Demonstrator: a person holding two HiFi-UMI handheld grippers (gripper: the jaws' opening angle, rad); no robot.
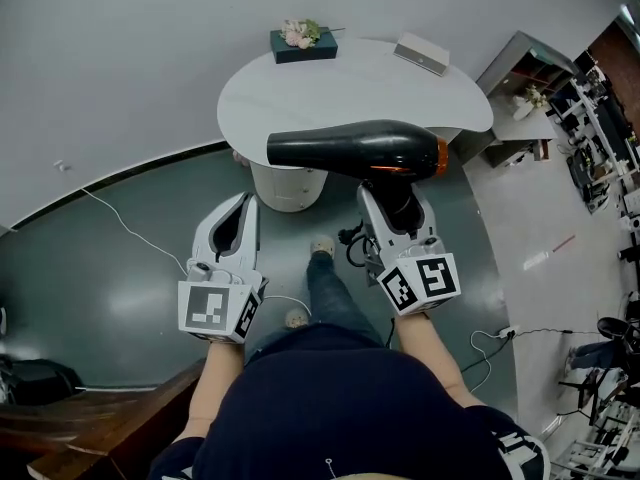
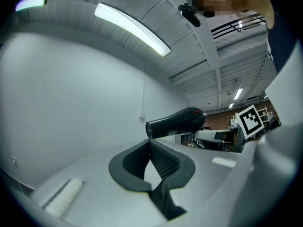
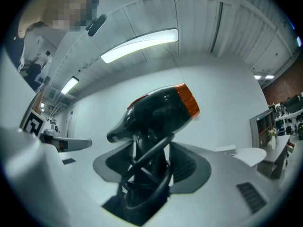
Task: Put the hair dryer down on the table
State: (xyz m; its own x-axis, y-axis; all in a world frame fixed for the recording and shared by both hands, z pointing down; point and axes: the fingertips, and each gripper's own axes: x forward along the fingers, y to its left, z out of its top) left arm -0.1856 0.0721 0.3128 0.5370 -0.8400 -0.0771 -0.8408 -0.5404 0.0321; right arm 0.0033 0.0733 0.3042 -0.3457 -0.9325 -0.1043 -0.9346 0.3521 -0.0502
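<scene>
A black hair dryer (image 1: 350, 153) with an orange rear ring hangs in the air over the near edge of the white table (image 1: 340, 88), barrel pointing left. My right gripper (image 1: 392, 200) is shut on its handle from below. In the right gripper view the hair dryer (image 3: 158, 110) stands upright between the jaws of the right gripper (image 3: 150, 148), its black cord looped round the handle. My left gripper (image 1: 248, 200) is lower left of the dryer, apart from it, tips together and empty. From the left gripper (image 2: 150, 143) view the hair dryer (image 2: 175, 124) floats ahead.
A dark green box with flowers (image 1: 303, 43) and a white box (image 1: 421, 53) sit at the table's far edge. The table stands on a white pedestal (image 1: 288, 186). Grey shelving (image 1: 520, 78) stands right. A white cable (image 1: 130, 233) crosses the dark floor.
</scene>
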